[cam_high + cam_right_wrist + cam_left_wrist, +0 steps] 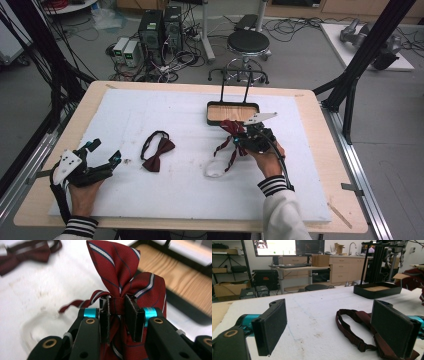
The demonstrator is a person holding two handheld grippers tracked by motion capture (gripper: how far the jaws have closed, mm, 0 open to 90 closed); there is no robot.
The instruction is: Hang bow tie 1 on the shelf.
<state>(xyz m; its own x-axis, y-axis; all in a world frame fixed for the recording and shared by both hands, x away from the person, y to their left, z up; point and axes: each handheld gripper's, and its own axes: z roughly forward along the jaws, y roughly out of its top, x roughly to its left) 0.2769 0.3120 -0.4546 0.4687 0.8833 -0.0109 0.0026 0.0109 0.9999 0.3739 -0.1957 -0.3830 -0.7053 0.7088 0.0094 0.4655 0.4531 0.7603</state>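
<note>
Nearest the person, the left hand-held gripper (102, 157) rests low on the white pad of the table (55, 200), its jaws spread wide with nothing between them. It points toward the plain dark red bow tie (156, 151), which lies flat on the pad just beyond the pads (272, 326). In the left gripper view the tie's strap loops out across the pad between the two jaws, untouched. This reads as a waiting pose: the forearm comes in from the near edge, the wrist is level, and the hand looks parked while the other one works.

Farther in, the right hand-held gripper (239, 141) is clamped on a striped bow tie (231, 131), dark red with pale stripes. The right gripper view shows its jaws pinching the narrow centre knot (117, 305), so both wings fan out above the pads and the strap hangs free below. Gripping at the knot probably keeps the bow from folding or slipping as it is carried. The right forearm reaches forward from the near edge, the wrist is lifted off the pad, and the gripper points left across the table.

Just behind it sits the black tray (212, 106) with its wooden floor, likely where the striped tie is headed.
</note>
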